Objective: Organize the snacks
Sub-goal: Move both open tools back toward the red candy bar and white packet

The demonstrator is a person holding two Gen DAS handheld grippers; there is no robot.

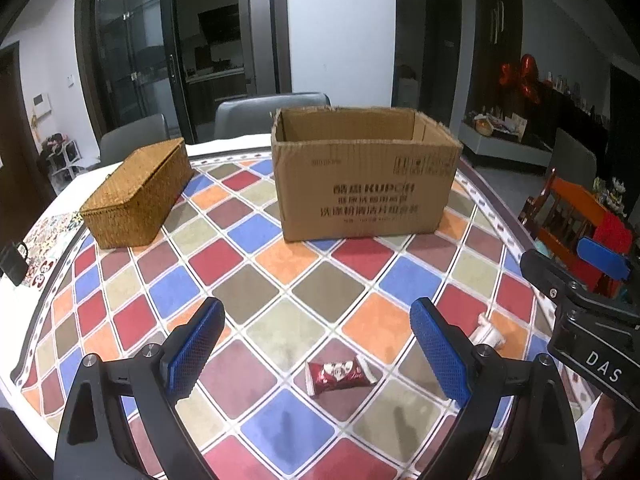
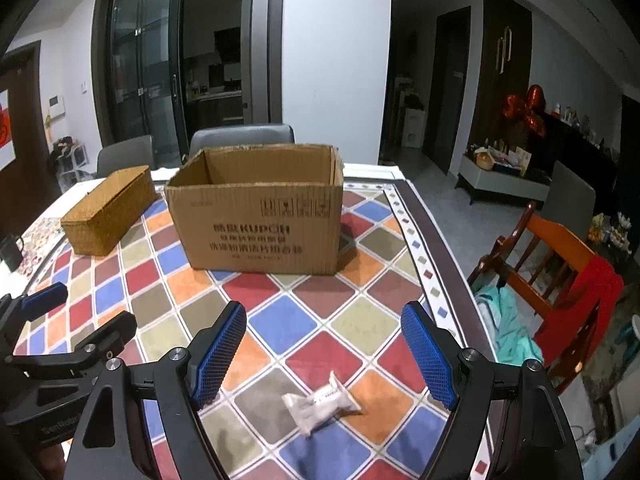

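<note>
A table covered with a cloth of red, blue, orange and beige diamond tiles [image 1: 256, 264] carries everything here. Toward its far edge stands an open brown corrugated cardboard box [image 1: 362, 184] with dark printed lettering on its front wall, its top flaps gone or folded away. To the left of it, near the far left corner, lies a closed rectangular woven wicker basket with a lid [image 1: 138, 194]; the two are apart, with bare cloth between them.

The left gripper [image 1: 316, 340] has black arms and blue textured pads, and its jaws stand wide with nothing between the pads. Just below and between them, close to the near edge of the table, a small red foil snack packet with white print [image 1: 340, 374] lies flat on the cloth, untouched.

The right gripper [image 2: 324, 352] is built the same way and is likewise spread wide and empty. A small white crinkled snack packet [image 2: 320, 402] lies on the cloth beneath its gap, near the near right corner of the table, and the pads are clear of it. In the left wrist view this white packet shows partly behind the left gripper's right finger.

Grey chairs stand beyond the far edge, and an orange wooden chair [image 2: 548, 264] draped with red cloth sits off the right edge.
</note>
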